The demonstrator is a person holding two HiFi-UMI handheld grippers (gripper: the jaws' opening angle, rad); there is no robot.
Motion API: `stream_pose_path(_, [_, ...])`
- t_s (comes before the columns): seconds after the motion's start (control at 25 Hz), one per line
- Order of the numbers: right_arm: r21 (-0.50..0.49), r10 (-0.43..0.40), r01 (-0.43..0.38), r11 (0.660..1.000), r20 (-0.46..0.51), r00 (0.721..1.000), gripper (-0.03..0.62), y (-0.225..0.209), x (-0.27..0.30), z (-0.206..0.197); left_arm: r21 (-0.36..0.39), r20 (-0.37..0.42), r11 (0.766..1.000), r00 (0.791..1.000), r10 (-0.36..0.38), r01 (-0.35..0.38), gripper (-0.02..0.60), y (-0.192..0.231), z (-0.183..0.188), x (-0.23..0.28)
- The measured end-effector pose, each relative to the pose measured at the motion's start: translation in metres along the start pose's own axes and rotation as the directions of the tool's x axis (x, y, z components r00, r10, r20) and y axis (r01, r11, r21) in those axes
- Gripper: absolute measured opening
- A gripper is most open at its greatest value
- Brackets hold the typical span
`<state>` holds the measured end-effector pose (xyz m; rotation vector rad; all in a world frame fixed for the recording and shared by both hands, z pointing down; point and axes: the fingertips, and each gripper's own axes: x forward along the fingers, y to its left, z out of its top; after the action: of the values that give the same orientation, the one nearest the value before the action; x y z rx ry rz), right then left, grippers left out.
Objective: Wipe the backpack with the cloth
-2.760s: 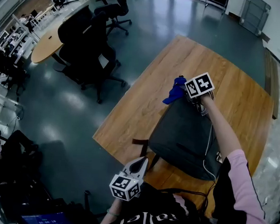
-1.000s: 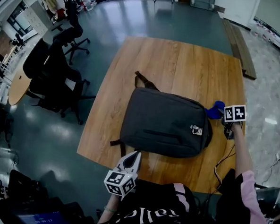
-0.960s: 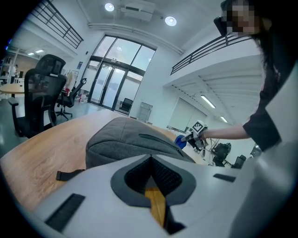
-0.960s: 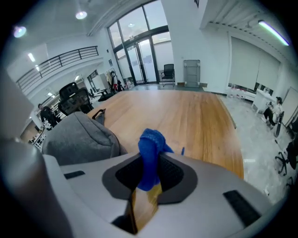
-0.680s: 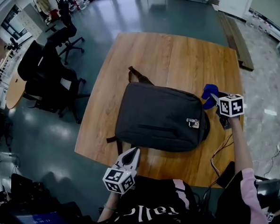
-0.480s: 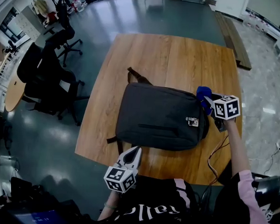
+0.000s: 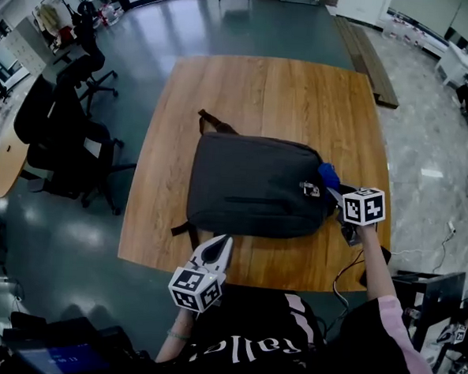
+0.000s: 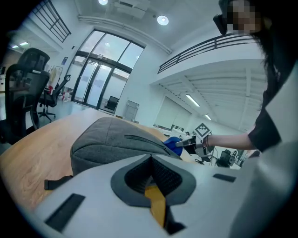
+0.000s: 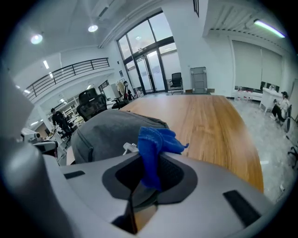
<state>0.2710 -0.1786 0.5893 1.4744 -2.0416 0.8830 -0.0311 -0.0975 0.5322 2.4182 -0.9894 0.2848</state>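
A dark grey backpack (image 7: 250,183) lies flat in the middle of the wooden table (image 7: 264,89). My right gripper (image 7: 334,185) is shut on a blue cloth (image 7: 327,174), which rests against the backpack's right end beside a small white tag (image 7: 306,190). In the right gripper view the cloth (image 9: 156,145) sticks up out of the jaws in front of the backpack (image 9: 104,135). My left gripper (image 7: 223,243) hangs shut and empty over the table's near edge, pointing at the backpack (image 8: 111,139); from there the cloth (image 8: 172,142) shows at the far end.
Black office chairs (image 7: 59,136) stand on the floor left of the table. A long wooden bench (image 7: 367,50) lies beyond the table's far right corner. A cable (image 7: 340,282) hangs near the table's front right edge.
My right gripper has carried the cloth from beside the backpack's right end in onto its top right corner by the tag. The left gripper has stayed at the near edge.
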Motion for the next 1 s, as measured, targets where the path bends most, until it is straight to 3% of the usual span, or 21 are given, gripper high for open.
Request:
stream_pose_path(0.48, [0.098, 0.036, -0.035, 0.995, -0.010, 0.999, 0.066, 0.078, -0.064, -0.094, 0.032, -0.011, 0.994, 0.994, -0.108, 0.109, -0.002, -0.021, 0.002, 0.005])
stream_pose_path(0.6, [0.104, 0.037, -0.034, 0.994, -0.024, 0.999, 0.066, 0.088, -0.071, -0.103, 0.032, -0.013, 0.991, 0.991, -0.130, 0.130, -0.002, -0.023, 0.005, 0.007])
stream_pose_path(0.8, [0.060, -0.014, 0.013, 0.998, 0.013, 1.000, 0.067, 0.074, -0.088, -0.059, 0.036, -0.027, 0.987, 0.988, -0.155, 0.156, -0.002, -0.027, 0.010, 0.005])
stream_pose_path(1.0, [-0.072, -0.057, 0.064, 0.995, 0.105, 0.993, 0.066, 0.045, -0.079, 0.042, 0.035, -0.033, 0.989, 0.989, -0.145, 0.146, -0.002, -0.019, 0.016, 0.004])
